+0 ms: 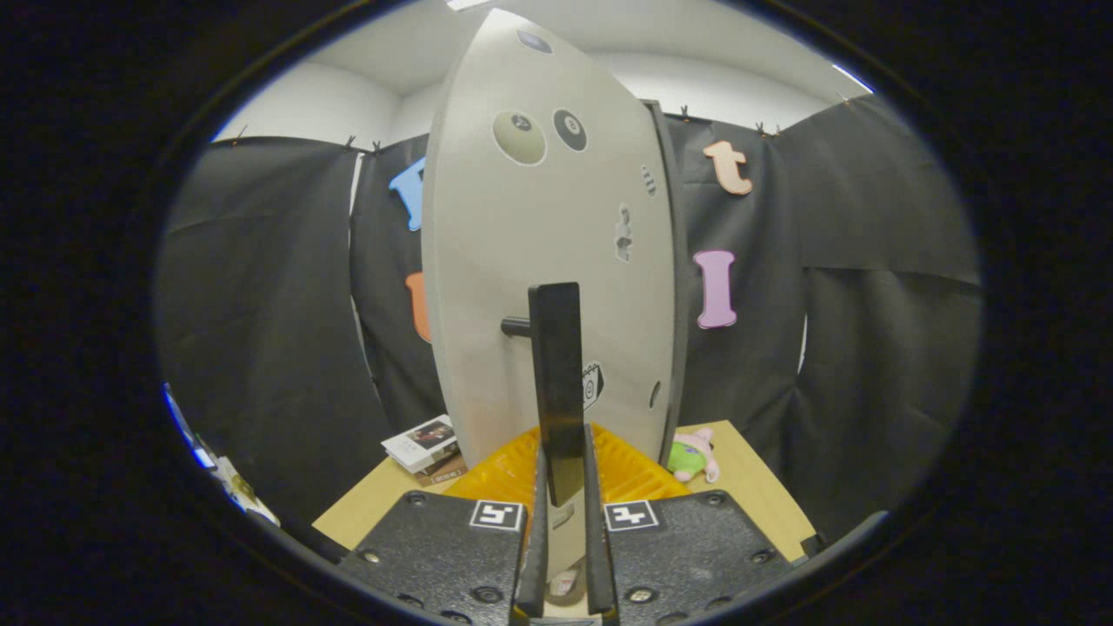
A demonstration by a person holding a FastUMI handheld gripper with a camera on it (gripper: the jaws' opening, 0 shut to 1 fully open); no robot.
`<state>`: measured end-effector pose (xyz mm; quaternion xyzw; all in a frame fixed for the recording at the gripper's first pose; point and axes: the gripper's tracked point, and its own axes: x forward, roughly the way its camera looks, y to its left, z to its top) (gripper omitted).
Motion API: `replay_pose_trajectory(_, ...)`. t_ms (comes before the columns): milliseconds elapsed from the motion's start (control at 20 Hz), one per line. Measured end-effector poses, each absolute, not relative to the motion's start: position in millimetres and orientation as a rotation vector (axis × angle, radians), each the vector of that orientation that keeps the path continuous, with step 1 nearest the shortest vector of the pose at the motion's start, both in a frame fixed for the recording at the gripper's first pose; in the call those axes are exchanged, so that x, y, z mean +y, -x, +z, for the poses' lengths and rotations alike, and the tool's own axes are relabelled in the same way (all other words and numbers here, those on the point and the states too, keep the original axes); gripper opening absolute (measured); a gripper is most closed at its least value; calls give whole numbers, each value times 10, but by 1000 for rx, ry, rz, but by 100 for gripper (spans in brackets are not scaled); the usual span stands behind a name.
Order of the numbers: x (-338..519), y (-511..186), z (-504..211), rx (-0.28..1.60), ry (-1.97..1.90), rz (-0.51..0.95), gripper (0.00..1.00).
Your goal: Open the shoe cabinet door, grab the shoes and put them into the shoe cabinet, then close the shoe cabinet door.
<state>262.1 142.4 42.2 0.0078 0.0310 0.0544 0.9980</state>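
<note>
A tall pale grey shoe cabinet door [539,261] stands straight ahead, seen nearly edge-on, with round stickers near its top. A black upright bar handle [556,382] juts from the door on a short black post. My gripper [563,487] has both fingers closed tight against the lower end of that handle, one on each side. Beneath the door an orange-yellow ribbed surface [513,474] shows on the wooden table [756,487]. No shoes are visible from here.
A stack of small books [426,448] lies on the table left of the door. A green and pink plush toy [693,458] sits to the right. Black cloth walls close in behind and on both sides.
</note>
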Motion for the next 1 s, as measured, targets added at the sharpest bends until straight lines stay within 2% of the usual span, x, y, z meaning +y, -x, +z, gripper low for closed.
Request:
replay_pose_trajectory(350,1028,-2542,438,74,-26,36,8)
replay_pose_trajectory(750,633,-2573,467,71,11,-36,4)
replay_pose_trajectory(1000,631,-2602,473,78,-62,3,4)
